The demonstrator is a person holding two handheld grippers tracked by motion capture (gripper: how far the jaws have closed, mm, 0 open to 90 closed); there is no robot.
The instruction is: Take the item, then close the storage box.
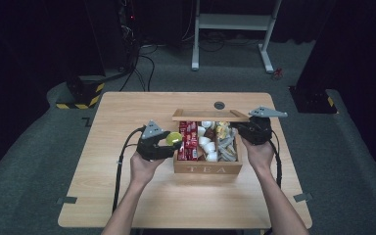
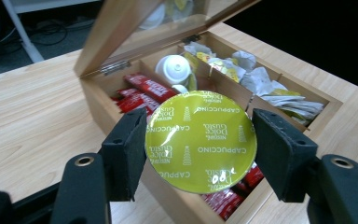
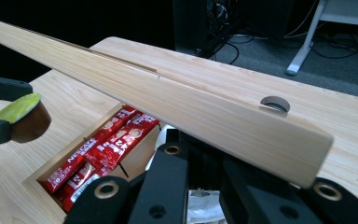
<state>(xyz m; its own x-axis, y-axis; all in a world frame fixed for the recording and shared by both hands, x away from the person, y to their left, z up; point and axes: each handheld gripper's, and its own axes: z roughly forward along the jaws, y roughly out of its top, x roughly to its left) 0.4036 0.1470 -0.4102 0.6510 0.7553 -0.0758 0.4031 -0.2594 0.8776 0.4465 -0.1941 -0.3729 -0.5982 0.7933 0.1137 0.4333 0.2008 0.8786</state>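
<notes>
On a pale wood-grain table (image 1: 127, 196), the left gripper (image 1: 169, 143) sits just beside the left wall of a wooden box (image 1: 206, 169) with "TEA" stamped on its front. Its two black jaws, faced with matte foam pads (image 2: 129, 149), are clamped on a round coffee capsule (image 2: 200, 141): the shiny lime-green foil top is printed with "Dolce Gusto" and "CAPPUCCINO" in white, and the right gripper view shows its dark brown body (image 3: 28, 123) below the foil. The capsule hangs over the box's left edge, above the first compartment. That compartment holds flat, glossy red sachets (image 1: 188, 139), long and narrow, packed side by side. The middle compartment holds smooth white plastic pods (image 1: 206, 142), rounded and cup-shaped. The right compartment is filled with crumpled paper tea bags (image 1: 227, 144), white, grey and yellow, lying loosely over each other. The box's lid (image 1: 210, 115) stands raised at the back, a light wood frame with a clear pane, hinged with small metal hinges (image 2: 114, 68) seen in the left gripper view. At the right, the right gripper (image 1: 248, 128) is up against the lid's right end; in its own view the lid's wooden edge (image 3: 177, 112) runs slantwise across just above its black jaws, which appear to pinch that edge between them. Behind the box a small round grey grommet (image 1: 219, 105) is set in the tabletop. Beyond the table lie grey carpet (image 1: 29, 147) and a white metal frame (image 1: 235, 29).
</notes>
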